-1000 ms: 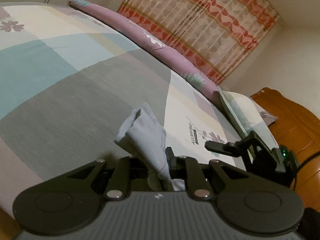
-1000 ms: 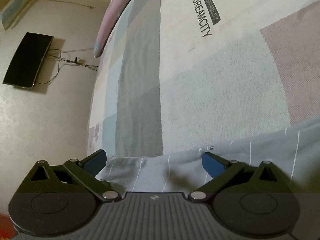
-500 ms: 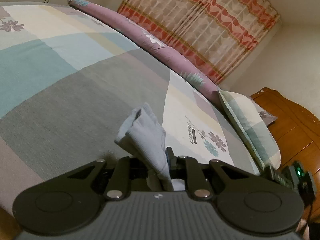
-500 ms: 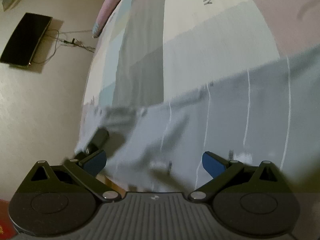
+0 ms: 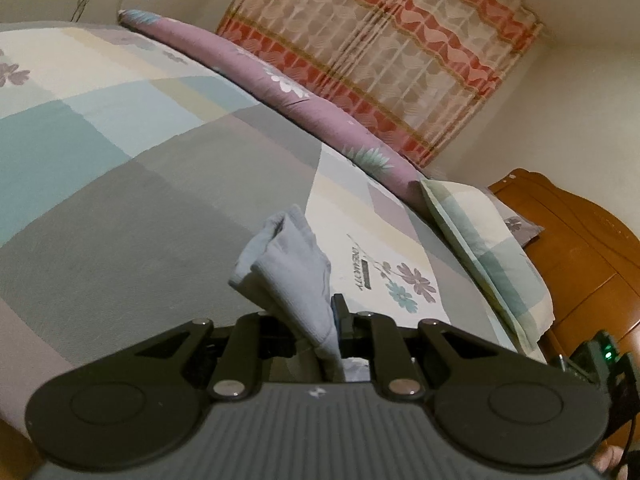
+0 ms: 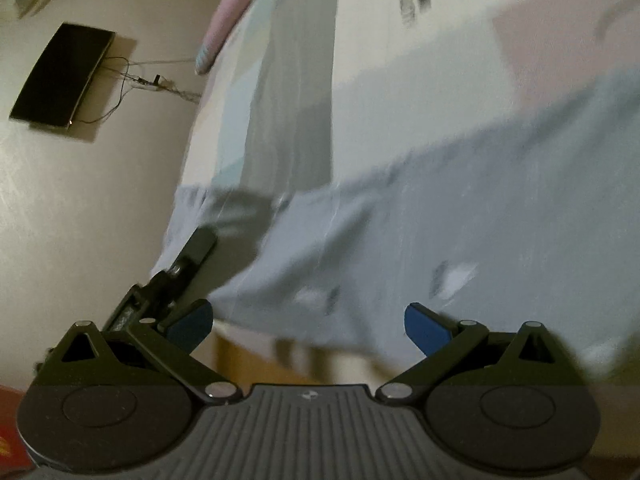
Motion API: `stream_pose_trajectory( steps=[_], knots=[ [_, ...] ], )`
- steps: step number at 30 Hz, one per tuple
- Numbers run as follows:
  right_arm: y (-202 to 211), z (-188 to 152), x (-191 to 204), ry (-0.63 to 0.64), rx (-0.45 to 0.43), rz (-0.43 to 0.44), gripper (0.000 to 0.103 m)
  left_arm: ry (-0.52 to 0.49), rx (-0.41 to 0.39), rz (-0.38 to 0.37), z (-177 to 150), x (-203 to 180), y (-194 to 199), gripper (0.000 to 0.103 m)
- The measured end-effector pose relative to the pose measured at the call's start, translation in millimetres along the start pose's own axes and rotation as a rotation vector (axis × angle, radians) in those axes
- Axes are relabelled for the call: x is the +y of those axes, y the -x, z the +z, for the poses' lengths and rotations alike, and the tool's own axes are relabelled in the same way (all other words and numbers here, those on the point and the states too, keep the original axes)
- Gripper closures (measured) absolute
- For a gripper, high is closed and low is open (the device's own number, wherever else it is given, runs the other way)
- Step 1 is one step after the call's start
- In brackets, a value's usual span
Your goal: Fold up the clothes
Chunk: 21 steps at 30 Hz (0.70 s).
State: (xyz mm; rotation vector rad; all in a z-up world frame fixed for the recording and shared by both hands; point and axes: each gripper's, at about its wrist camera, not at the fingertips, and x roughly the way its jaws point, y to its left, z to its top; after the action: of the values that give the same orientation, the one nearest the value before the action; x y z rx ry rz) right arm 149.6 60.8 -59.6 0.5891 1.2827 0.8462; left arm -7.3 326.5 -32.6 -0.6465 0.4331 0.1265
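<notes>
My left gripper [image 5: 320, 322] is shut on a bunch of light grey-blue garment [image 5: 288, 264], which sticks up between the jaws over the patchwork bed. In the right wrist view the same grey garment [image 6: 400, 232], with thin white stripes, lies spread along the bed's near edge; the picture is blurred. Its left corner is held by the left gripper [image 6: 180, 276]. My right gripper [image 6: 308, 322] stands open, its blue pads [image 6: 424, 324] wide apart and short of the cloth, with nothing between them. Part of the right gripper [image 5: 600, 360] shows at the left view's lower right edge.
The bed sheet [image 5: 120, 184] is patchwork grey, teal and cream. A purple rolled quilt [image 5: 320, 112] lies along the far side, a pillow [image 5: 480, 248] by the wooden headboard [image 5: 580, 248]. A curtain [image 5: 380, 52] hangs behind. A black screen [image 6: 60, 76] with cables is on the wall.
My right gripper has drawn back from the bed, so more of the garment and the left gripper now show ahead of it. In the left view it slid off to the lower right edge.
</notes>
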Motion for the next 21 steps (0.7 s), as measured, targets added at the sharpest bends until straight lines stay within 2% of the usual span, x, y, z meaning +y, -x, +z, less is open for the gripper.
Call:
stream_pose_trajectory(
  steps=[5, 8, 10, 14, 21],
  knots=[
    [44.6, 0.3, 2.2, 0.362, -0.077, -0.293, 0.0, -0.033, 0.005, -0.01, 0.1, -16.8, 1.3, 0.089],
    [62.6, -14.1, -6.8, 0.568, -0.114, -0.489, 0.0, -0.05, 0.006, -0.021, -0.6, -28.8, 1.5, 0.089],
    [73.7, -25.0, -23.6, 0.622, -0.106, -0.559, 0.0, -0.066, 0.007, -0.028, -0.7, -37.4, 0.9, 0.089],
    [90.9, -36.3, -53.9, 0.597, -0.073, -0.59, 0.0, -0.103, 0.009, -0.041, -1.1, -56.8, -0.7, 0.089],
    [109.4, -39.9, -65.8, 0.523, -0.114, -0.557, 0.0, -0.155, 0.036, -0.069, -7.0, -87.3, -9.7, 0.089]
  ],
)
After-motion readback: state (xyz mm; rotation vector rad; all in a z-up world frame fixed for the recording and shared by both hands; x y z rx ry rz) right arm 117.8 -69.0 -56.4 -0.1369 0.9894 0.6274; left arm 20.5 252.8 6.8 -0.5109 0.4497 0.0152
